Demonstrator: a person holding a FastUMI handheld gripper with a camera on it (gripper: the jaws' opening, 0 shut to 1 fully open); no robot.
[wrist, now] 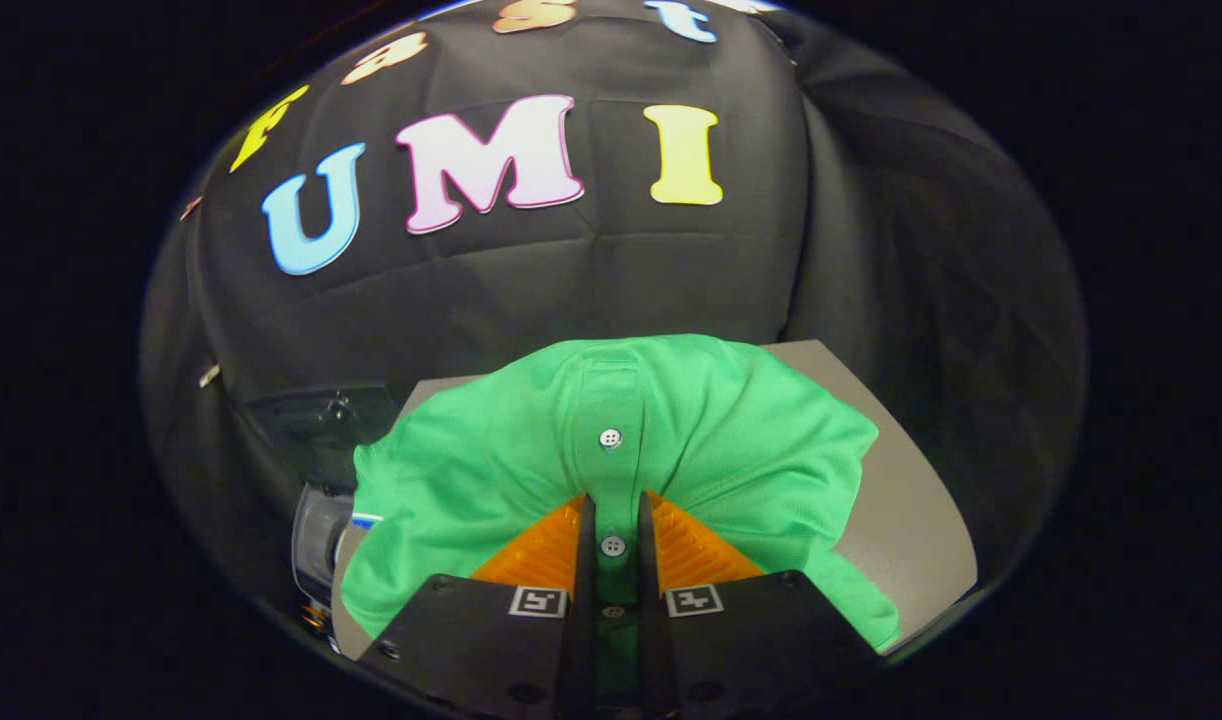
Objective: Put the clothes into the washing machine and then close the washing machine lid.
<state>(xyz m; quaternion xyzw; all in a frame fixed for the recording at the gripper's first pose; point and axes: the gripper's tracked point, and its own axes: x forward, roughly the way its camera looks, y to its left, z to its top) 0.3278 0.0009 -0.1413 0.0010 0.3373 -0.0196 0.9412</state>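
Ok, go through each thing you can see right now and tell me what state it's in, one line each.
Green shirt: bunched up, draped, its button strip pinched between the fingers.
Shirt buttons: the visible ones look fastened.
Tool: fingers closed on the shirt's button strip.
Table: partly covered by the shirt.
Washing machine: just past the shirt's edge, mostly hidden; lid state cannot be told.

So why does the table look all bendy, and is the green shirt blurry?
In the gripper view the fisheye lens curves the table edges; the shirt is sharp enough to show its weave and buttons, evenly lit with no glare; the tongs pinch its button strip, and the parts nearest the lens sit in shadow.
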